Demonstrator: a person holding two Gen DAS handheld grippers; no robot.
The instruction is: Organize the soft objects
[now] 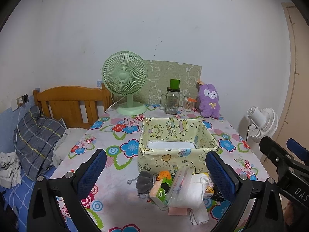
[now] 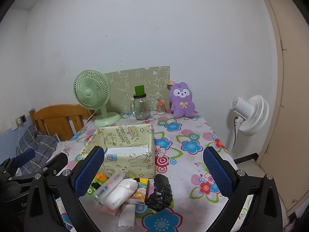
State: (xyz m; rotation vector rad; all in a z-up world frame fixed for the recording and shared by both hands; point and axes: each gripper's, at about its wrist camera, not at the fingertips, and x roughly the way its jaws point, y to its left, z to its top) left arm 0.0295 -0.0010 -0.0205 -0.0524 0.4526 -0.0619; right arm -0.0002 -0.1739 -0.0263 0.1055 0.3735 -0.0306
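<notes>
Lower centre of frame, both hand-held grippers [image 1: 155, 171] [image 2: 153, 171] gaping wide, empty; risk: snagging clear pouch [image 1: 178, 185] instead, toppling pile beside fabric box [image 1: 173, 148].

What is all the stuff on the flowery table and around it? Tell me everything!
Storage box: 1, pale yellow cartoon print, table middle.
Pile of small items: 1, mixed colours, in front of the box.
Black bag: 1, right of the pile.
Desk fan: 1, green, table back.
Glass jar: 1, clear, green lid, beside the fan.
Plush bunny: 1, purple, back right.
Standing fan: 1, white, floor.
Pillow: 1, grey plaid, bed.
Left tongs: blue pads, open.
Right tongs: blue pads, open.
</notes>
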